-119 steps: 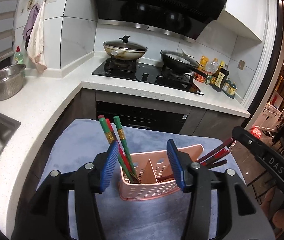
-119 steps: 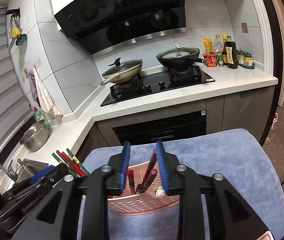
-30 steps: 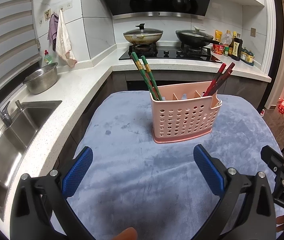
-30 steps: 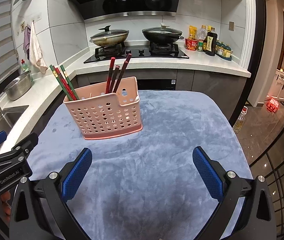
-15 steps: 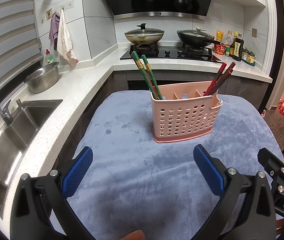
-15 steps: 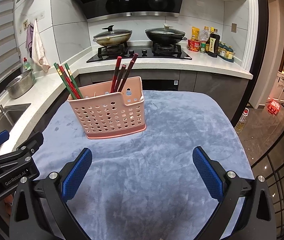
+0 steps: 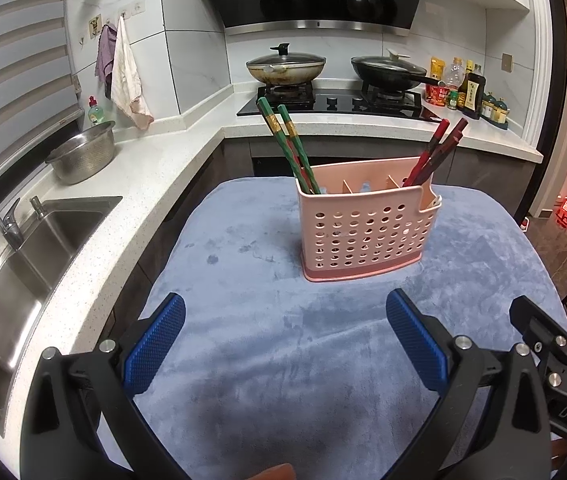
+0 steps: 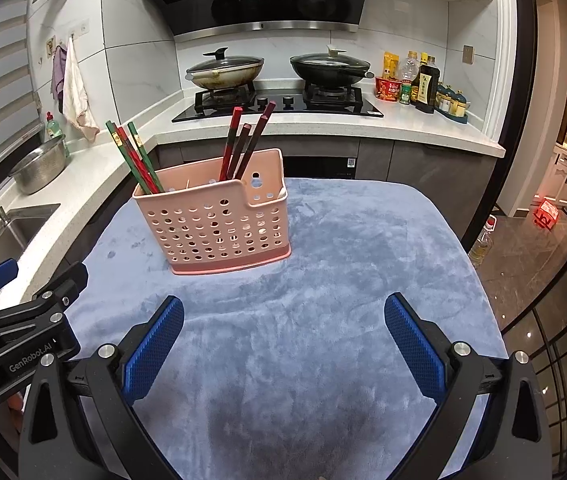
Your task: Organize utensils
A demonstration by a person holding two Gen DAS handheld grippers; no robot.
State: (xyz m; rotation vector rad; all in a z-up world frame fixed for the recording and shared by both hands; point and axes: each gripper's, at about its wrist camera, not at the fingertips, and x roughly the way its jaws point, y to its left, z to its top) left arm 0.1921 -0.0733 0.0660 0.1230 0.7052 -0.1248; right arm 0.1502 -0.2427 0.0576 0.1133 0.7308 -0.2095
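A pink perforated utensil basket (image 7: pixel 367 232) (image 8: pixel 219 224) stands upright on a grey-blue cloth (image 7: pixel 283 360) (image 8: pixel 323 300). Green and red chopsticks (image 7: pixel 289 148) (image 8: pixel 131 158) lean in its left compartment. Dark red chopsticks (image 7: pixel 435 152) (image 8: pixel 243 144) lean in its right compartment. My left gripper (image 7: pixel 285 344) is open and empty, well in front of the basket. My right gripper (image 8: pixel 283 344) is open and empty, also in front of it. Each gripper shows at the edge of the other's view.
A steel sink (image 7: pixel 23 264) and a metal bowl (image 7: pixel 83 156) lie on the white counter at left. A hob with two lidded pans (image 7: pixel 285 68) (image 8: pixel 329 66) is behind. Bottles (image 8: pixel 423 80) stand at back right. The cloth's right edge drops to the floor (image 8: pixel 523 248).
Both grippers have pulled back from the basket and opened wide since four seconds ago. Over the last second both views have barely shifted.
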